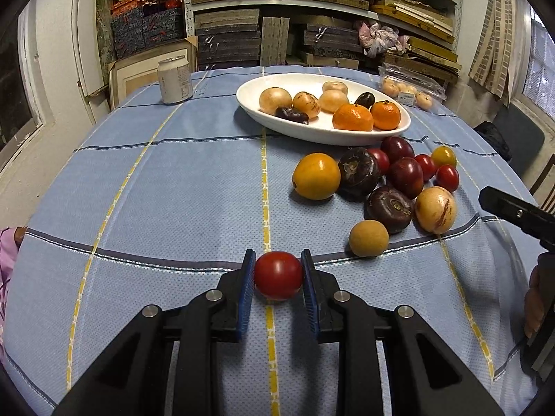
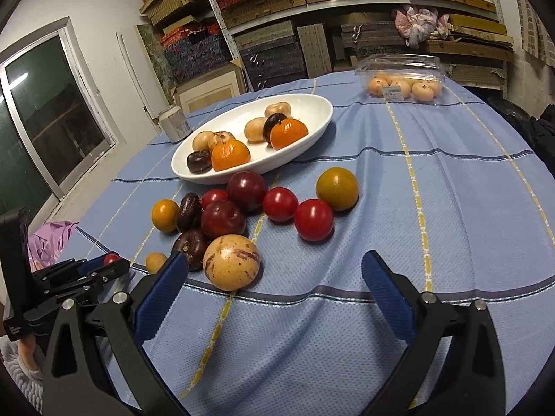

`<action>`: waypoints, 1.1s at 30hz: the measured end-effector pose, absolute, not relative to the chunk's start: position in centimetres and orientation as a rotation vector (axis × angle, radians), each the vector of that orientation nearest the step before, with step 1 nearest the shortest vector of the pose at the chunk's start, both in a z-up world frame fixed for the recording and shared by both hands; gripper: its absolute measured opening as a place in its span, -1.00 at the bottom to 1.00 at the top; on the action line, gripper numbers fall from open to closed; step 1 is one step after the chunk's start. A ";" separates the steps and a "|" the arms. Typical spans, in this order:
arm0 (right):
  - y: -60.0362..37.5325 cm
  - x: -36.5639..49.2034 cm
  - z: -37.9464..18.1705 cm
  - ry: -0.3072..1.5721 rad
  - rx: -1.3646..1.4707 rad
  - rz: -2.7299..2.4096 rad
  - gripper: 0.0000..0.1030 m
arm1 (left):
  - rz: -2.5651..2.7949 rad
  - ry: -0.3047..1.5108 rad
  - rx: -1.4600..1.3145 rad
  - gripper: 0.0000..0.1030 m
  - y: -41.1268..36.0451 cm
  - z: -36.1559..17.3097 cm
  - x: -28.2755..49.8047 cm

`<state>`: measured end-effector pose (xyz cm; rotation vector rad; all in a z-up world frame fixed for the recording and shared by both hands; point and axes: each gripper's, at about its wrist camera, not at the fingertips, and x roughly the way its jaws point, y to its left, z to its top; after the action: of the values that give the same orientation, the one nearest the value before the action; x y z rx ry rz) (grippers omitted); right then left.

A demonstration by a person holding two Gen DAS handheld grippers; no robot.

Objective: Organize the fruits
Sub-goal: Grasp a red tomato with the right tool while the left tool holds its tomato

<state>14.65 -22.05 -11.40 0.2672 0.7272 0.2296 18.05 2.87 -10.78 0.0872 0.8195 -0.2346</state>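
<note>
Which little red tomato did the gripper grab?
The red tomato sitting alone near the front edge of the tablecloth, squeezed between the left gripper pads. The other red tomatoes lie loose in the fruit pile by the white dish.

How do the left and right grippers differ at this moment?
The left gripper has its fingers closed on a red tomato; the right gripper stands wide open with nothing between its fingers. The left one is off to the side of the loose fruit pile, while the right one faces it, near a speckled tan fruit. Both are black with blue pads and angle down toward the tablecloth.
</note>
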 end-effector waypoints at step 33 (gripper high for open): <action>-24.1 15.5 -10.4 0.709 0.199 0.121 0.24 | -0.277 0.842 -0.032 -0.49 3.8 -10.8 16.5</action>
<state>15.47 -24.05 -10.41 0.1985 0.7086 0.1208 16.51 3.80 -10.75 -0.0324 0.8425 -0.2773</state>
